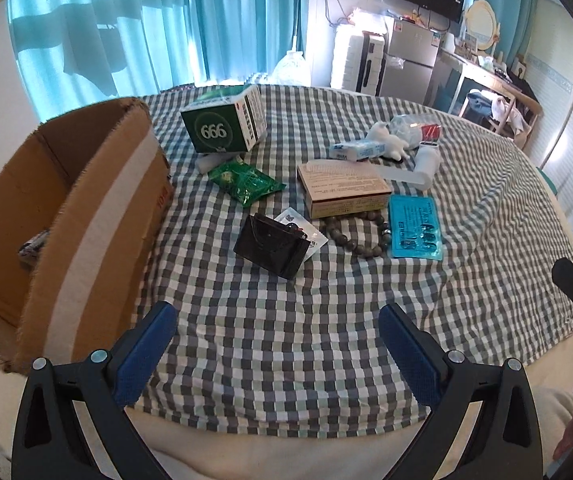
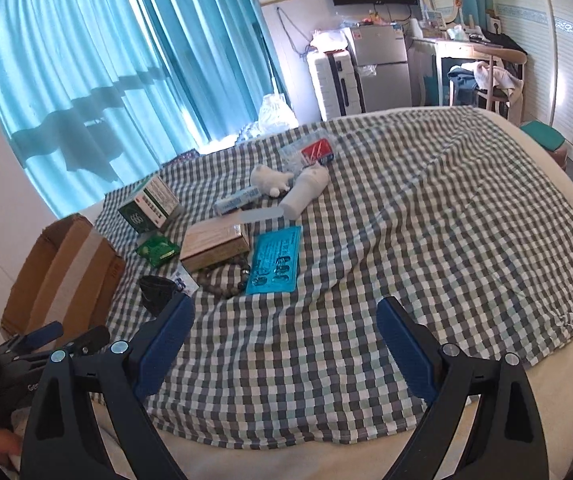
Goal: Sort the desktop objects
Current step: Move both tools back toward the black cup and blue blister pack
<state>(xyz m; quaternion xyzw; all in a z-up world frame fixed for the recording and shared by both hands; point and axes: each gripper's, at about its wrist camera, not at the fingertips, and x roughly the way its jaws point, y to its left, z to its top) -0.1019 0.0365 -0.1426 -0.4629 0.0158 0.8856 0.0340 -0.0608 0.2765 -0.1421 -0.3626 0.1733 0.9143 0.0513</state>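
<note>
Small objects lie on a checked cloth (image 1: 286, 320): a green "666" box (image 1: 222, 128), a green packet (image 1: 246, 180), a black wallet (image 1: 272, 246), a tan box (image 1: 344, 188), a bead bracelet (image 1: 356, 234), a blue blister pack (image 1: 416, 226), a white plush toy (image 1: 386, 138) and a white bottle (image 1: 426, 162). An open cardboard box (image 1: 66, 216) stands at the left. My left gripper (image 1: 278, 320) is open and empty, short of the wallet. My right gripper (image 2: 286, 316) is open and empty, near the blister pack (image 2: 276, 266) and wallet (image 2: 158, 290).
Something small lies inside the cardboard box (image 1: 32, 248). Teal curtains (image 1: 126, 20) hang behind the bed. A fridge (image 2: 382, 68), a suitcase (image 2: 334, 84) and a desk with a chair (image 2: 482, 68) stand at the far wall. Bare checked cloth (image 2: 446, 220) extends to the right.
</note>
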